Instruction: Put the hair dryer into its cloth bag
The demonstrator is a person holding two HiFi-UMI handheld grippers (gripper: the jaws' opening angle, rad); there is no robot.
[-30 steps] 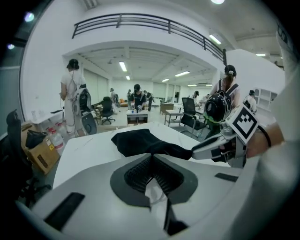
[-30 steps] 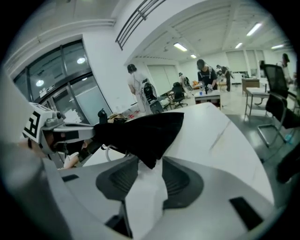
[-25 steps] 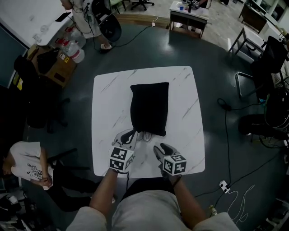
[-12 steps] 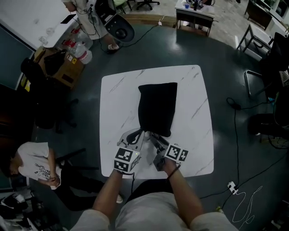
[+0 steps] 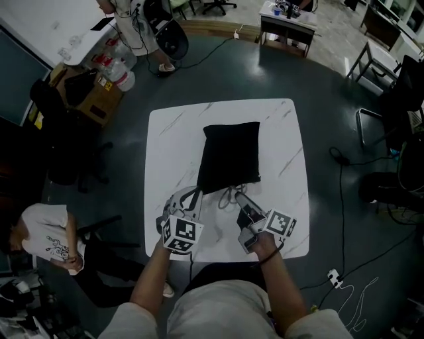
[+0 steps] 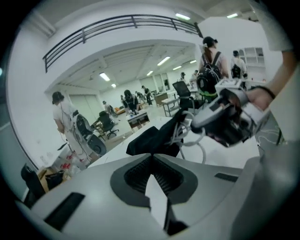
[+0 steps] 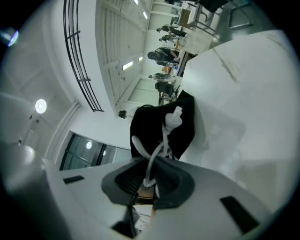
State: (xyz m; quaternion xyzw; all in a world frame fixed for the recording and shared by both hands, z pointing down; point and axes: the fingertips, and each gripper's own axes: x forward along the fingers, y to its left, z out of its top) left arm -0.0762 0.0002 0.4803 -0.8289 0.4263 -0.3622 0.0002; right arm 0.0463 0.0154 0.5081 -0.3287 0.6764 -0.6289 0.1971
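Observation:
A filled black cloth bag [image 5: 228,155] lies on the white marble table [image 5: 165,145], and the hair dryer's body does not show. A white cord [image 7: 157,150] with a white plug-like end [image 7: 174,118] comes out of the bag's near end. My right gripper [image 5: 240,198] is just off the bag's near right corner. Its jaws are closing with the cord pinched between the pads, lifted off the table. My left gripper [image 5: 187,197] sits by the near left corner, shut, and nothing shows between its jaws. The left gripper view shows the bag [image 6: 152,138] and the right gripper [image 6: 225,122].
The table's near edge [image 5: 218,258] runs just behind both grippers. A person [image 5: 40,238] is low on the floor at the left. A cardboard box [image 5: 79,93], chairs, a desk [image 5: 288,16] and floor cables [image 5: 341,198] surround the table.
My right gripper closed on the white cord, rolled and drew back to the right and up with it. My left gripper rolled in place. The bag's near end shifted slightly.

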